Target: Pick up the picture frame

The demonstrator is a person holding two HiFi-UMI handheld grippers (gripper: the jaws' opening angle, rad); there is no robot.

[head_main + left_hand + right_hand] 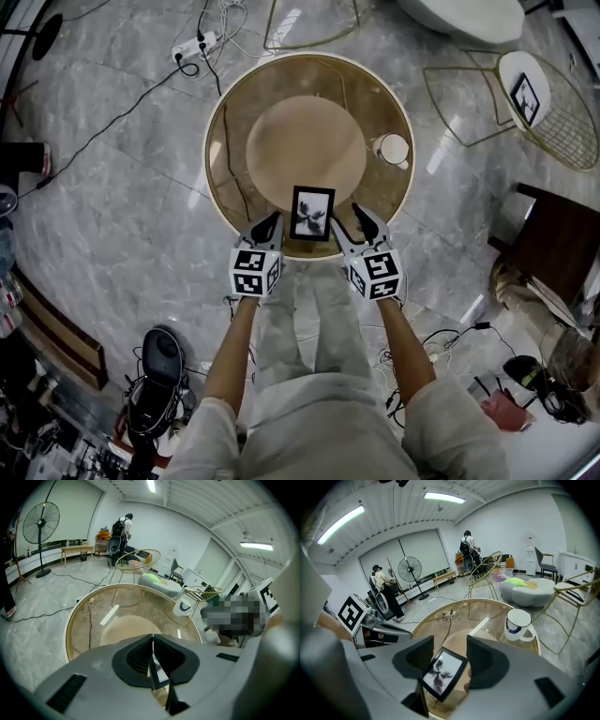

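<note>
A black picture frame (311, 214) with a dark flower print sits at the near edge of the round glass table (221, 120). My left gripper (269, 227) is at the frame's left side. In the left gripper view, the left gripper (152, 642) has its jaws closed together on the thin edge of the frame (158, 674). My right gripper (349, 223) is at the frame's right side. In the right gripper view, the right gripper (450, 654) stands open, with the frame (443, 673) tilted between its jaws and a gap on both sides.
A white mug (391, 148) stands on the table's right side, beyond the right gripper. Wire chairs (544, 98) stand on the floor behind and to the right. A power strip (195, 44) and cables lie at the back left. A dark cabinet (553, 239) is at right.
</note>
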